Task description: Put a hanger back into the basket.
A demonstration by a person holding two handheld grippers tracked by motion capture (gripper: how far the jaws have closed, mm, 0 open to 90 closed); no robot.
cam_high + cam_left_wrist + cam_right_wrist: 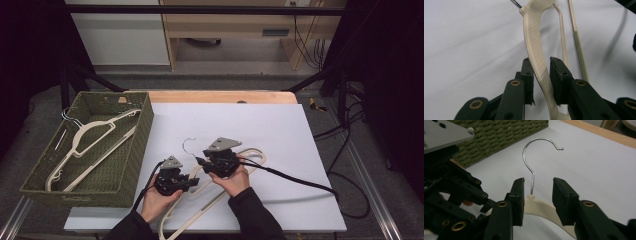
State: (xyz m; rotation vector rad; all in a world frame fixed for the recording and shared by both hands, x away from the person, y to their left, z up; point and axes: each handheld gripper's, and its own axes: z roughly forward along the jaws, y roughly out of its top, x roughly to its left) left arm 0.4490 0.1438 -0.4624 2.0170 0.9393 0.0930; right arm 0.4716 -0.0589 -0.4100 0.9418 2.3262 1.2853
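The left gripper has its fingers spread around the cream plastic hanger's arm; the right gripper, fingers spread, straddles its neck, ready to lift it flat off the white tabletop.

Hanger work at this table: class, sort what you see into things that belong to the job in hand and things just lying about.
In the job:
- cream hanger on the white sheet
- left gripper, fingers either side of the hanger's arm
- right gripper, open around the hook's base
- green basket with another hanger inside

Lying about:
- wooden furniture behind
- floor cables
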